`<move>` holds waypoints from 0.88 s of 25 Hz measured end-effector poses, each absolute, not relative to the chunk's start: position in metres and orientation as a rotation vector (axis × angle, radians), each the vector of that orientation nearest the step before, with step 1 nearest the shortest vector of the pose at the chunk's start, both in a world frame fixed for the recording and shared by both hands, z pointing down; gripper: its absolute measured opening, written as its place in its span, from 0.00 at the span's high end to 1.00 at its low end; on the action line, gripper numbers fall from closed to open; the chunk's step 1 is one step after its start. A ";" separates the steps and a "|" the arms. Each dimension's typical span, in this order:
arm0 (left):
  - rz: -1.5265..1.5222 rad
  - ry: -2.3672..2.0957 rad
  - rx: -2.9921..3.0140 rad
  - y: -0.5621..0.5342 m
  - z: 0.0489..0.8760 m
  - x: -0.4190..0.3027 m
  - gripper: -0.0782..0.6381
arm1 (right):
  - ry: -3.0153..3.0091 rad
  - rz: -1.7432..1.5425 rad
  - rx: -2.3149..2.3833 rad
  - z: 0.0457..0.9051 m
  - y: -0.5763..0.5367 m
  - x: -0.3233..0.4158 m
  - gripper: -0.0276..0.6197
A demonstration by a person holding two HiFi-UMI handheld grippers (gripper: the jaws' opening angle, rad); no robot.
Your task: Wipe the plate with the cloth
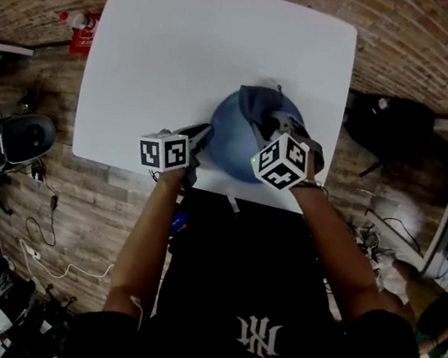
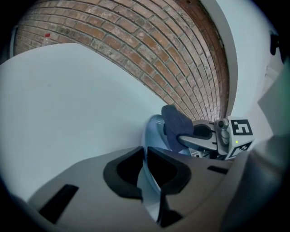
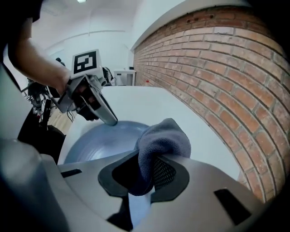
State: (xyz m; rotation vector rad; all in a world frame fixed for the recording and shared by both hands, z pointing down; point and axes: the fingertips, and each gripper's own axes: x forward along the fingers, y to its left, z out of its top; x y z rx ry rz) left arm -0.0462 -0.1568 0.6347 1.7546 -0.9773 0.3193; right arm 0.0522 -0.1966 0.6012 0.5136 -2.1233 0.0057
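Note:
A blue plate (image 1: pixel 232 145) rests near the front edge of the white table (image 1: pixel 177 54). My left gripper (image 1: pixel 200 140) is shut on the plate's left rim (image 2: pixel 147 179), which runs edge-on between its jaws. A dark grey-blue cloth (image 1: pixel 264 108) lies over the plate's far side. In the right gripper view the cloth (image 3: pixel 159 144) is bunched between the jaws of my right gripper (image 3: pixel 146 177), which is shut on it above the plate (image 3: pixel 97 141). The left gripper view shows the cloth (image 2: pixel 176 124) draped over the plate's rim.
A red and white bottle (image 1: pixel 81 24) stands on the floor beyond the table's far left corner. A brick floor (image 1: pixel 418 54) surrounds the table. Dark equipment (image 1: pixel 389 121) sits to the right, and cables and gear (image 1: pixel 6 148) lie to the left.

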 end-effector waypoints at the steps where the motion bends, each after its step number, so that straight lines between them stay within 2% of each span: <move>1: 0.320 -0.976 1.755 -0.157 0.634 -0.046 0.84 | -2.146 0.007 0.486 0.601 -0.193 0.039 0.84; 8: 0.326 -0.980 1.752 -0.156 0.634 -0.045 0.84 | -2.173 0.002 0.303 0.626 -0.171 -0.017 0.84; 22: 0.324 -0.961 1.766 -0.157 0.635 -0.045 0.84 | -2.100 -0.035 0.349 0.641 -0.182 0.009 0.84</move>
